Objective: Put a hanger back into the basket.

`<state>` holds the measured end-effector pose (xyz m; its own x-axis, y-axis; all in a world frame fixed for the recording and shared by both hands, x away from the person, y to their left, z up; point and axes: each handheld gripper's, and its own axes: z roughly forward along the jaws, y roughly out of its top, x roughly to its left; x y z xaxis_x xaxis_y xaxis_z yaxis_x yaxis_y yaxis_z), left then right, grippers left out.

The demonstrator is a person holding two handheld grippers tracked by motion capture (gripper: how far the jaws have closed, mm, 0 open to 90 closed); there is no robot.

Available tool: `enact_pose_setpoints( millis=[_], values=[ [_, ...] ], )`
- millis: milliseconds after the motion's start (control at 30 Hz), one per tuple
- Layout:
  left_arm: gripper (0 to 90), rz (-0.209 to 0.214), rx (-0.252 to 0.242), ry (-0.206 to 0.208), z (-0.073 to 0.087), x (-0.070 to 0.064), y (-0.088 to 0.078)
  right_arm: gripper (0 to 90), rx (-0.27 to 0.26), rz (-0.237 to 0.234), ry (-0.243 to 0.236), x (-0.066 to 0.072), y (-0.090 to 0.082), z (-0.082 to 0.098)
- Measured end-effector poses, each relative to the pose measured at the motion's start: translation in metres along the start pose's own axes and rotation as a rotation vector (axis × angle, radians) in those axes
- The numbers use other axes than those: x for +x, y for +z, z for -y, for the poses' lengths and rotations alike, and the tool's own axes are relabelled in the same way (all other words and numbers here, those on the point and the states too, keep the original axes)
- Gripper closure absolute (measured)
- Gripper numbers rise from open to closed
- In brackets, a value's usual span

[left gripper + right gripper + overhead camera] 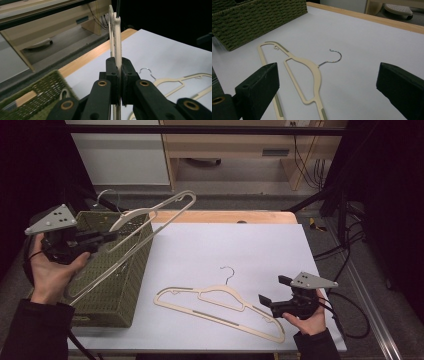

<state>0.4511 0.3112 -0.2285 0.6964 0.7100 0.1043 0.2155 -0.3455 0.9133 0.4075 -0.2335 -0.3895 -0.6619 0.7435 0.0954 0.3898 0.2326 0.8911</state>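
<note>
Clamped edge-on in my left hand-held gripper [119,82], the raised hanger [150,215] at upper left may snag the basket [125,285]; my right hand-held gripper [275,292] idles wide apart.

My left tool [119,75] has its two black jaws closed on a cream hanger [117,37], which stands edge-on and runs straight up between the pads. Below and to the left I see a corner of the green woven basket [47,87]. Ahead lies the white tabletop [160,50] with its wooden edge. On it, at the right, lies a second cream hanger [175,82], its metal hook [147,71] toward my tool.
</note>
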Motion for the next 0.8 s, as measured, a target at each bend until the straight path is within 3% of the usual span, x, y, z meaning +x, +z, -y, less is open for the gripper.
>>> enact_pose_setpoints(
  millis=[200, 300, 733, 800],
  values=[
    [86.4, -0.048, -0.004, -0.027, 0.012, 0.027, -0.012, 5.2, 0.002, -0.002, 0.001, 0.0, 0.001, 0.0],
    [86.3, -0.077, 0.01, -0.021, 0.02, 0.038, -0.014, 5.2, 0.001, -0.002, -0.001, 0.0, 0.001, 0.0],
    [86.3, -0.141, 0.075, -0.002, 0.06, 0.069, -0.016, 5.3, 0.009, -0.003, -0.002, 0.001, 0.003, 0.0],
    [86.3, -0.141, 0.086, -0.017, 0.067, 0.072, -0.017, 5.4, 0.01, -0.006, -0.006, 0.0, 0.002, 0.0]
  ],
)
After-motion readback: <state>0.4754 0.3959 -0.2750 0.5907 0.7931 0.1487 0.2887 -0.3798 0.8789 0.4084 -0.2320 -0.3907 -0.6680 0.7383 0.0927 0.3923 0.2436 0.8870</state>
